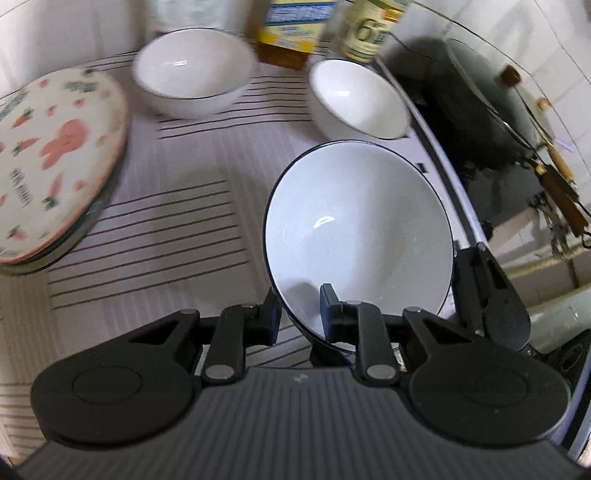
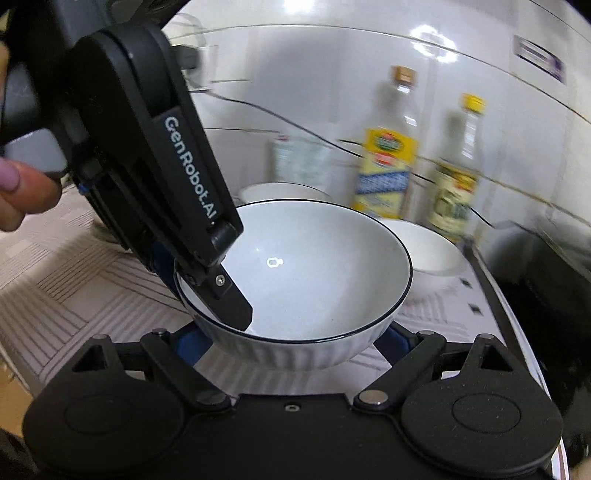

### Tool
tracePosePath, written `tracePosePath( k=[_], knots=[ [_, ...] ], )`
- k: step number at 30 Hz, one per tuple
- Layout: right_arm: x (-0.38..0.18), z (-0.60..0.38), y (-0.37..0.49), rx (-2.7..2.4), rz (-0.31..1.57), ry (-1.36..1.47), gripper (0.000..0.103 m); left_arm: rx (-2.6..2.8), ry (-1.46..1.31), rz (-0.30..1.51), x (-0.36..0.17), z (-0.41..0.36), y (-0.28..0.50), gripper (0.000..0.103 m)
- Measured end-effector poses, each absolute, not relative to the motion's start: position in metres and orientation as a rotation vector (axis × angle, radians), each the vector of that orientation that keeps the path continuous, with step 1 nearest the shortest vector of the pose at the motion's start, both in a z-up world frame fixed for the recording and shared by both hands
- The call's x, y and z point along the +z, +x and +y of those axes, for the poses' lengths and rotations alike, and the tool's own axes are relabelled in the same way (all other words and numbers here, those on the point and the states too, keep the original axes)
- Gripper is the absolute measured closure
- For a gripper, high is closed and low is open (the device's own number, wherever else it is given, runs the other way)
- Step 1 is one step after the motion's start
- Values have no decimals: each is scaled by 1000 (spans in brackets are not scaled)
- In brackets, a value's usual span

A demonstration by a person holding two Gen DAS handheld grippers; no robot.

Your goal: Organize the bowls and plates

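**Left wrist view: bowl pinched at the rim, right tongs half hidden**

Left wrist view, nearest first: the left gripper [image 1: 299, 314] pinches the near rim of a bowl [image 1: 358, 229], one pad outside the wall and one inside. The bowl is tilted, its mouth facing the camera, above a striped cloth [image 1: 166, 229]. The bowl's lowest edge is cut off behind the gripper body. To its right, a dark piece of the right gripper [image 1: 487, 295] shows beside the bowl; its tips are out of sight there.

Further off, a printed plate [image 1: 55, 162] lies on the left atop darker plates, only their edges showing. Two more white bowls stand at the back, one left [image 1: 194, 70], one right [image 1: 356, 99], both blurred. Behind them a yellow box [image 1: 291, 33] and a bottle [image 1: 369, 29] are cropped by the frame. A dark wok [image 1: 476, 107] sits far right.

In the right wrist view, the right gripper's fingers [image 2: 397, 338] stand wide apart either side of the bowl's base, mostly hidden beneath it; whether they touch it I cannot tell. A hand [image 2: 22, 192] enters at the left edge. Two blurred bottles [image 2: 388, 155] stand by the wall.
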State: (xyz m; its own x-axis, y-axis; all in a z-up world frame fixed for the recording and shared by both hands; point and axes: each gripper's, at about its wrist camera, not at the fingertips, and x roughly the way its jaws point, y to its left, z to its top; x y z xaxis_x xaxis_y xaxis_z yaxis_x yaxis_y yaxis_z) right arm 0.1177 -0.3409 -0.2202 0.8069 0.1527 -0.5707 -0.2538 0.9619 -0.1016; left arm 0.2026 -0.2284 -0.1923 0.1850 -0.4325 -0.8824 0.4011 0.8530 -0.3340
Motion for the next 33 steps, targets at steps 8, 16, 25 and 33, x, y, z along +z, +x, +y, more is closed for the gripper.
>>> tracePosePath(
  k=[8, 16, 25, 33],
  knots=[
    [-230, -311, 134, 320, 623, -170, 9, -487, -56, 1279, -204, -193, 214, 83],
    [-249, -300, 153, 326, 688, -163, 9, -410, -84, 1316, -229, -185, 224, 83],
    [-252, -296, 154, 292, 745, -166, 7, -399, -62, 1321, -237, -190, 224, 82],
    [-223, -295, 126, 238, 817, -194, 6, -393, 47, 1313, -217, -201, 216, 75]
  ],
)
